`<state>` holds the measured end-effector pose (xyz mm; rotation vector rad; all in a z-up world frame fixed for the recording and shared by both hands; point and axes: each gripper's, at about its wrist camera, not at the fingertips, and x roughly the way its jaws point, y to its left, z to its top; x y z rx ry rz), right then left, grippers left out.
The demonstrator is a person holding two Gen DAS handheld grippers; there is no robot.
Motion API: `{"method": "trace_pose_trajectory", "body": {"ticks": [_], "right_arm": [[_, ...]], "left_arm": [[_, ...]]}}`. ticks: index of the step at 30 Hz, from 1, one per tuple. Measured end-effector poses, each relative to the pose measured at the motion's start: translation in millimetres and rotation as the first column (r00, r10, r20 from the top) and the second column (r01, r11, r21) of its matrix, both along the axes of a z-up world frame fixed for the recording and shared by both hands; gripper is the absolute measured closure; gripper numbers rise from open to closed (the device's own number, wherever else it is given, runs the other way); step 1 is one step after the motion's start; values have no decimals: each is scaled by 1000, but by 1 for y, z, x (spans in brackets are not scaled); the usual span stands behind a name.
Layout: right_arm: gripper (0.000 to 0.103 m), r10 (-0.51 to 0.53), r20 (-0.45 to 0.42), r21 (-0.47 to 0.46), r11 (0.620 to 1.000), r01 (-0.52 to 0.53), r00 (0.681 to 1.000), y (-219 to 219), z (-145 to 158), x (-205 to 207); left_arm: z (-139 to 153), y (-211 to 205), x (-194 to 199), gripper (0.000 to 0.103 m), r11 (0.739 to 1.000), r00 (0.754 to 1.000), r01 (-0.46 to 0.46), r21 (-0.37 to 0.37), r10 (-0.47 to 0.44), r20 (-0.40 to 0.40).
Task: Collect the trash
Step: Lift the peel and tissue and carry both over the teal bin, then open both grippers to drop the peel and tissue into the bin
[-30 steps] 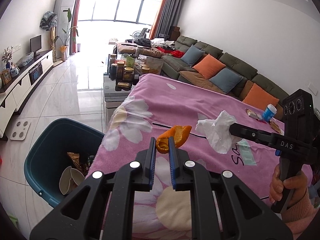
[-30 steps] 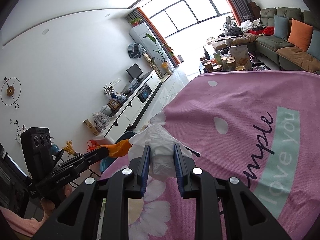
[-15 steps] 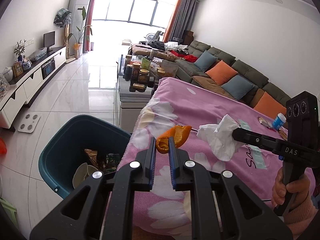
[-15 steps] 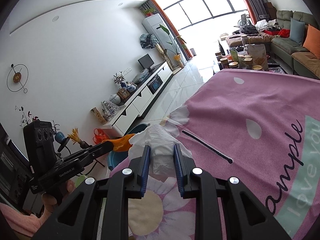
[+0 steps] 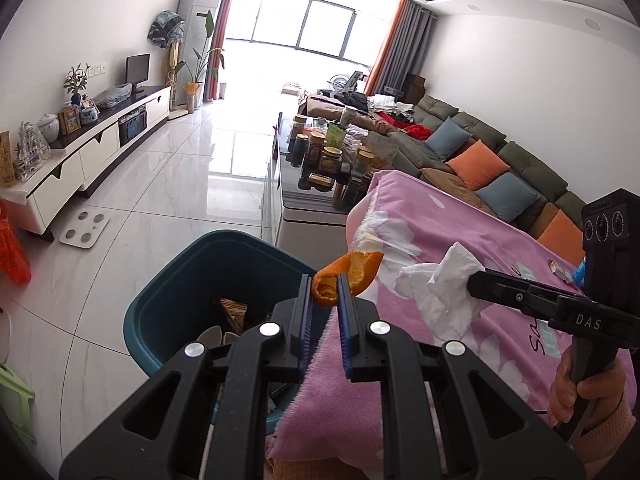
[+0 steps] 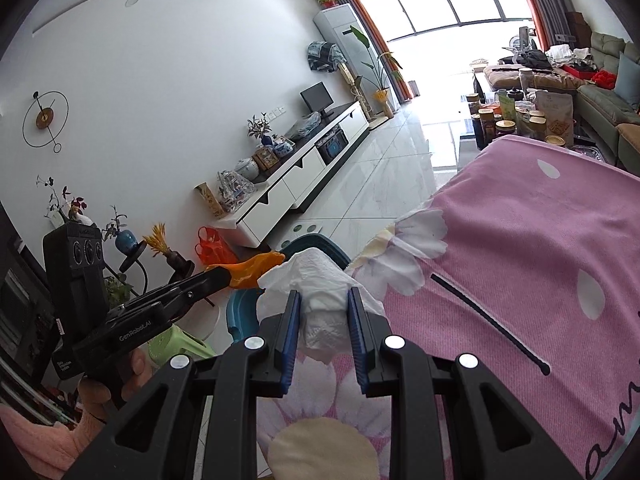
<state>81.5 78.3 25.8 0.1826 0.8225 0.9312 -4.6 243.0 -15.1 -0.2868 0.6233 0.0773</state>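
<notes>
My left gripper (image 5: 325,285) is shut on a curled orange peel (image 5: 352,270), held in the air over the near rim of a teal bin (image 5: 168,292) that stands on the floor beside the table. Wrappers and other trash lie inside the bin. My right gripper (image 6: 323,300) is shut on a crumpled white tissue (image 6: 316,284), just above the table's left edge. In the left wrist view the tissue (image 5: 440,292) hangs to the right of the peel. In the right wrist view the peel (image 6: 256,270) and the bin (image 6: 244,312) sit left of the tissue.
A pink flowered cloth (image 5: 460,240) covers the table; small wrappers and a blue-capped bottle (image 5: 576,272) lie at its far right, a black stick (image 6: 488,328) on it. Beyond stand a jar-laden coffee table (image 5: 320,168), a sofa (image 5: 500,168), a TV cabinet (image 5: 80,160), a floor scale (image 5: 84,230) and a green stool (image 6: 180,346).
Both grippers have carried their loads leftward off the table edge toward the bin. The peel, which hung above the cloth, now hangs over the bin rim. The grips have not changed.
</notes>
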Motion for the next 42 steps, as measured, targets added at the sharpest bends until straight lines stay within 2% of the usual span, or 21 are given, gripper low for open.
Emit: {"method": "trace_pose_trajectory", "body": {"ticks": [11,18,25,30,33,38,42], "right_arm": [[81,76,20,-78,994,-74,997,59,-1,9],[81,95,1,-132,987,-94,995,92,-13,18],[74,96,-19,-188,977,-98,995,114,-24,22],[72,89,-33,-200,975,-93,996,119,-28,25],[67,84,-32,-194,977,-89,996,117,-27,25],[62,79,-21,-161,984,-81,997,103,-20,23],[55,66,17,-132,989,-63,998,83,-8,15]], "left_arm": [[-21,60,-7,90,990,989,-143,-16,142,-47],[-46,83,-4,90,985,980,-171,-33,167,-106],[-71,84,18,88,982,975,-176,-63,165,-152],[-86,82,27,86,980,971,-183,-76,168,-171],[-89,80,32,82,979,971,-186,-83,170,-168],[-81,73,27,76,982,977,-171,-84,158,-141],[-64,64,20,65,988,987,-141,-66,135,-87]]}}
